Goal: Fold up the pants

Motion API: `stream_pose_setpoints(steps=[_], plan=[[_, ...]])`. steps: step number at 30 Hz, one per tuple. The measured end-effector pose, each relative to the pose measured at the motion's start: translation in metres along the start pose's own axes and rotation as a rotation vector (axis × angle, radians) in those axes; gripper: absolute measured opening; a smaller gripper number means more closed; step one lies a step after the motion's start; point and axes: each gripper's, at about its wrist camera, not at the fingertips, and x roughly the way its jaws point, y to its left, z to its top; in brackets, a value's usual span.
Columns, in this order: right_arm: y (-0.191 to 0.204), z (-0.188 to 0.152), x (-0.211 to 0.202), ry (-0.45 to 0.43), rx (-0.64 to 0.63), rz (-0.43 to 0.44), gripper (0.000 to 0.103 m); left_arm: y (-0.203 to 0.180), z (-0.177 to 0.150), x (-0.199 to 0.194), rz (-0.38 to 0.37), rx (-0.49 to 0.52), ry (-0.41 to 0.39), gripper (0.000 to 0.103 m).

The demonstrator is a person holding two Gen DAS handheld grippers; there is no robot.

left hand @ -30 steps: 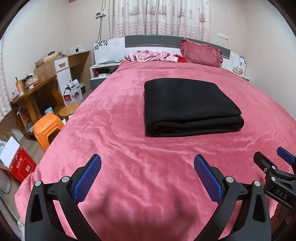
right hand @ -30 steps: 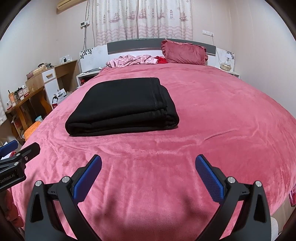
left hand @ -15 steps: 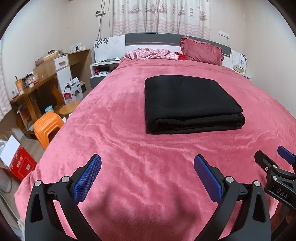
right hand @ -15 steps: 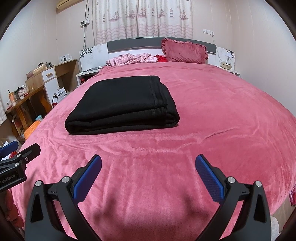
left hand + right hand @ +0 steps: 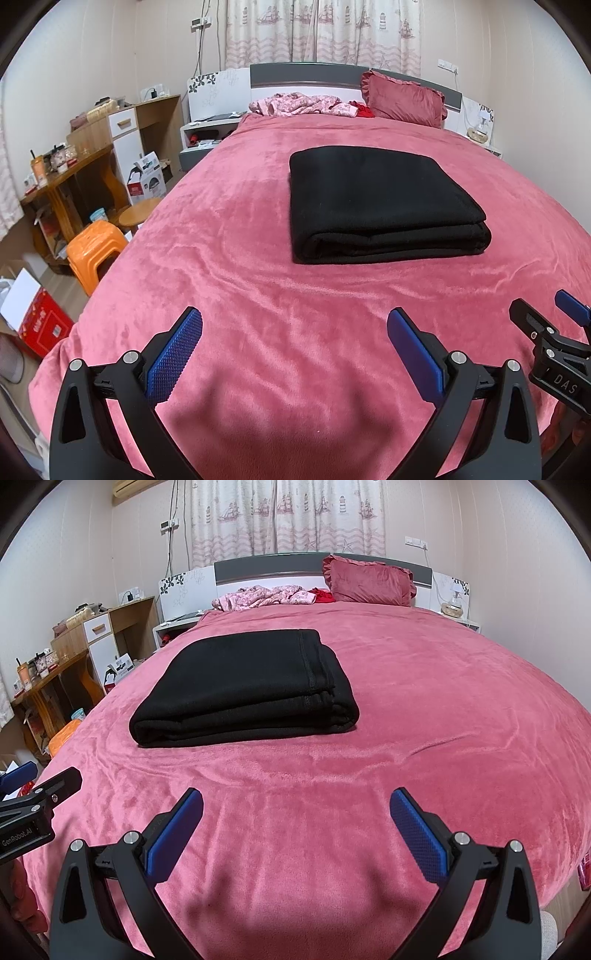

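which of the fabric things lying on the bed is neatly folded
The black pants, a flat stacked rectangle mid-bed. The pink floral garment and the red cloth by the headboard lie crumpled.

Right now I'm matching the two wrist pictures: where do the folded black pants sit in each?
Left wrist: folded black pants lie right of centre on the pink bedspread.
Right wrist: the pants lie left of centre.
Shared landmark: the red pillow at the headboard, beyond the pants.
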Motion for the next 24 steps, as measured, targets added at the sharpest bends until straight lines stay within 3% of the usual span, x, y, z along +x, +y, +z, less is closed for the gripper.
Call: stream_pose_setpoints(steps=[24], plan=[[-0.0024,-0.0024,0.0058,0.016,-0.001,0.004,0.101,0.0015,-0.0028,0.0051,0.001,0.007,0.017,0.099]])
